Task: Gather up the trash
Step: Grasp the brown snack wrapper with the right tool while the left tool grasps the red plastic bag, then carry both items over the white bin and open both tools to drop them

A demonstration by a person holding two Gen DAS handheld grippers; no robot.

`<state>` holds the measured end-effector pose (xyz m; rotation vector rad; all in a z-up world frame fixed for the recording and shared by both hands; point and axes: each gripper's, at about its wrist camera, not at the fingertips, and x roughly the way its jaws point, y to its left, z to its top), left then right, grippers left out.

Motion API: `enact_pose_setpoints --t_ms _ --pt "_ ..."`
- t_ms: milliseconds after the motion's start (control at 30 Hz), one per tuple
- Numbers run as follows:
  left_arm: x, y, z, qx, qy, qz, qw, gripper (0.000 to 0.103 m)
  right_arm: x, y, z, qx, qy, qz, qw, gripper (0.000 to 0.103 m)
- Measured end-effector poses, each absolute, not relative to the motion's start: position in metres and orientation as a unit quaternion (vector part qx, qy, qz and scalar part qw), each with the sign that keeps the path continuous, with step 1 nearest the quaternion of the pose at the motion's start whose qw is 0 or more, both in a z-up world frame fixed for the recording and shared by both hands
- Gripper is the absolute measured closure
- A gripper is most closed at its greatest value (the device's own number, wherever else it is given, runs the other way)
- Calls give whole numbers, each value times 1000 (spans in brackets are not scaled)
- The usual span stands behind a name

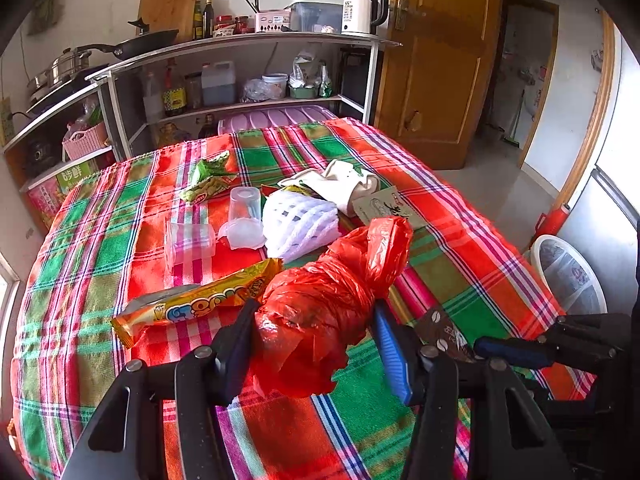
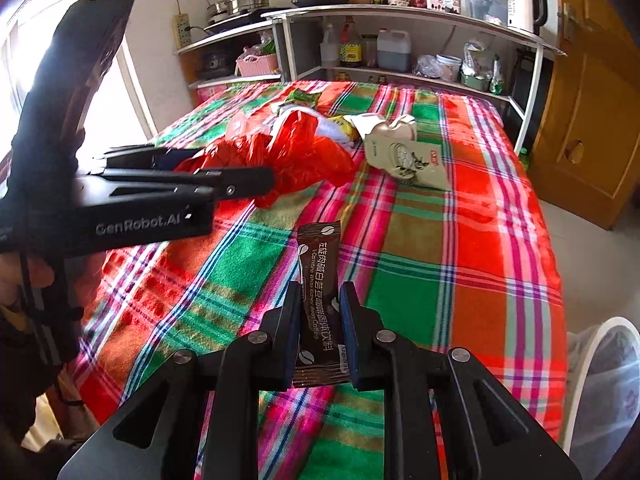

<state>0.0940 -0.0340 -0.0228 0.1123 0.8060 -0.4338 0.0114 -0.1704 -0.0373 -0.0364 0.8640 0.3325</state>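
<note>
Right hand-held gripper [image 2: 320, 332], jaws nearly closed, pinches a brown coffee sachet [image 2: 320, 280]; left hand-held gripper [image 1: 314, 340], half open, clasps a red plastic bag [image 1: 332, 300] above the table [image 1: 460, 248]. Slippery film may slide free before reaching the bin [image 1: 568, 272] at 3 o'clock.

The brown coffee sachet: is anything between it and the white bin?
Nothing visible. The right gripper holds the brown coffee sachet above the plaid tablecloth, and the white mesh bin stands beside the table's edge with only cloth between.

The left gripper [image 1: 314, 344] jaws clamp a crumpled red plastic bag [image 1: 324, 308].
</note>
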Motion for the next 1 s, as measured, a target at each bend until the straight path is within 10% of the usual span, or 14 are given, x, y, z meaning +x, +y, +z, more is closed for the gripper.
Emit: enact_pose_setpoints --t_ms 1000 --pt "59 -126 0 56 373 -290 879 47 -30 -276 -8 42 383 46 921 83"
